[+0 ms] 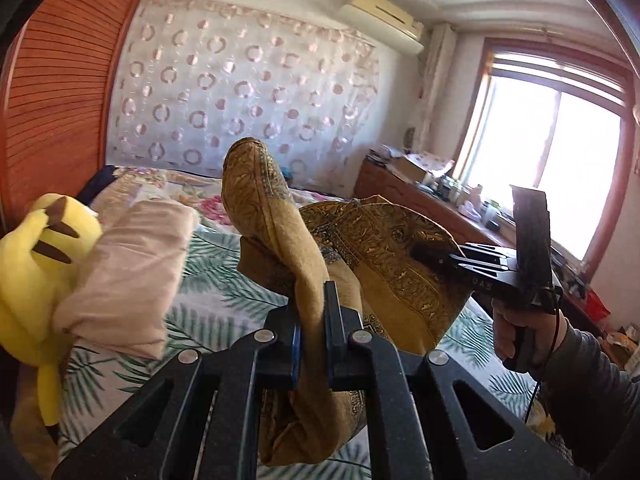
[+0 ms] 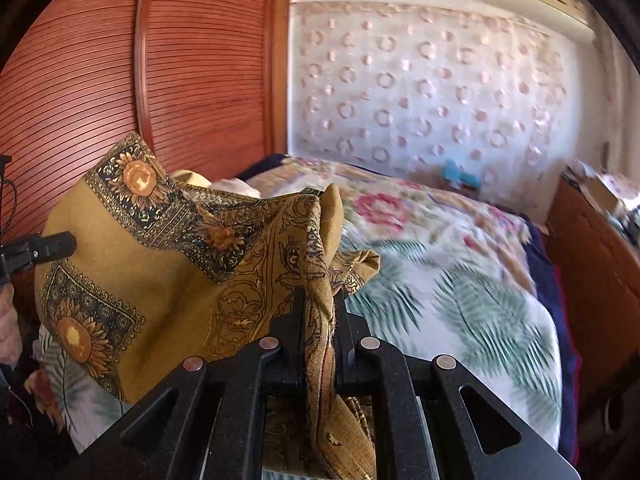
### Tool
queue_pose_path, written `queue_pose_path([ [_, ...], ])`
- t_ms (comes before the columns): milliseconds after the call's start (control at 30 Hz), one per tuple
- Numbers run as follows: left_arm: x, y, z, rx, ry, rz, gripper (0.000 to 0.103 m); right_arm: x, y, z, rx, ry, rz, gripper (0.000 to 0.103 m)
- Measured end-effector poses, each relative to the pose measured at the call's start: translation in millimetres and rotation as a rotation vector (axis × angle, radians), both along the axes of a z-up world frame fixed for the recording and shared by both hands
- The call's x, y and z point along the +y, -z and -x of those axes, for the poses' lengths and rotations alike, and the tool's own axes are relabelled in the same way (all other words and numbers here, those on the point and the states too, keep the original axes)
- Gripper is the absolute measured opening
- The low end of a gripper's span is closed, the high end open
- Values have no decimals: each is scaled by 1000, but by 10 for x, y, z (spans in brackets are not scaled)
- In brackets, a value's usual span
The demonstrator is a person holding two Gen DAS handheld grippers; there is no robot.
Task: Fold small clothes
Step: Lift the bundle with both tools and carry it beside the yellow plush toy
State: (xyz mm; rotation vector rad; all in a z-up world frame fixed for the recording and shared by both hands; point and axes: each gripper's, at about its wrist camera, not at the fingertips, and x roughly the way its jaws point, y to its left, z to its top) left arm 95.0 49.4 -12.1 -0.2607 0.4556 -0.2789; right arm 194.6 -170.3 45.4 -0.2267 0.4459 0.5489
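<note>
Both the left gripper (image 1: 314,312) and right gripper (image 2: 320,312) pinch the mustard cloth (image 1: 384,240) above the bed (image 2: 460,280) (jaws clamped tight), mid-lift; next, it probably needs spreading flat.

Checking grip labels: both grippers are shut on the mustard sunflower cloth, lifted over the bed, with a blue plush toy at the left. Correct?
The plush toy is yellow, not blue, as the left wrist view shows. Left gripper and right gripper both clamp the cloth above the bed.

Lighting: bright daylight from blown-out window (image 1: 560,160) — glare washes its panes. Quality: heavy fisheye bending, dark vignetted corners; bedspread (image 2: 460,280) motion-blurred in right wrist view.
</note>
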Motion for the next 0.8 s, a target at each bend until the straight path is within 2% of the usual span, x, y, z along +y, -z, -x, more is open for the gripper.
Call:
queue_pose_path([
  [367, 700, 22, -422, -18, -196, -10, 9, 792, -39, -1269, -61, -160, 90, 9],
  [567, 967, 140, -586, -23, -262, 8, 9, 1079, -142, -1772, -87, -209, 118, 9],
  [800, 1062, 349, -564, 0, -331, 22, 9, 1703, -19, -2163, -117, -287, 148, 9],
])
